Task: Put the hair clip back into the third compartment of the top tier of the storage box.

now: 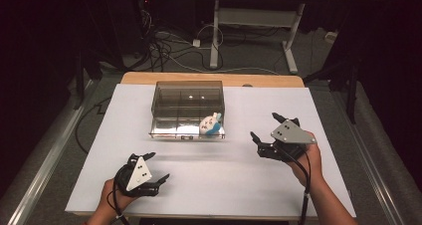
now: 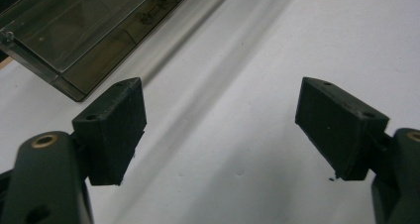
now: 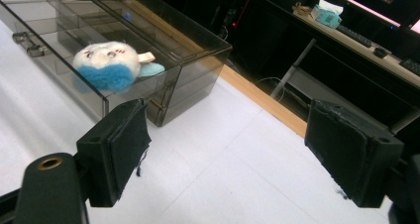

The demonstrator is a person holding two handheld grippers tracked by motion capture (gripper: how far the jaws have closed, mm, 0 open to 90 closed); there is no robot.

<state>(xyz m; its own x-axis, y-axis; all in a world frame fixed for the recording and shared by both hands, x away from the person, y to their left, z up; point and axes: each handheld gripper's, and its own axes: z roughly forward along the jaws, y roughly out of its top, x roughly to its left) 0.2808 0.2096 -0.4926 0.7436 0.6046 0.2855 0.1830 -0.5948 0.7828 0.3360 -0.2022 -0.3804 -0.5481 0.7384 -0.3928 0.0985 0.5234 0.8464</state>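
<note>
A smoky clear plastic box (image 1: 187, 109) with inner compartments stands at the back middle of the white table top. Inside its front right compartment lies a small white and blue plush toy (image 1: 210, 125), also seen as the plush toy (image 3: 110, 66) through the box wall (image 3: 163, 45). My left gripper (image 1: 153, 167) rests near the front edge, open and empty, left of centre. My right gripper (image 1: 264, 127) hovers open and empty just right of the box. A corner of the box (image 2: 74, 35) lies beyond the left gripper (image 2: 220, 130). The right gripper (image 3: 237, 149) holds nothing.
The white sheet (image 1: 209, 185) covers a wooden table (image 1: 209, 78). Behind it stand a desk frame (image 1: 249, 21) and loose cables (image 1: 164, 46) on the floor. A metal rail (image 1: 45, 155) runs along the left side.
</note>
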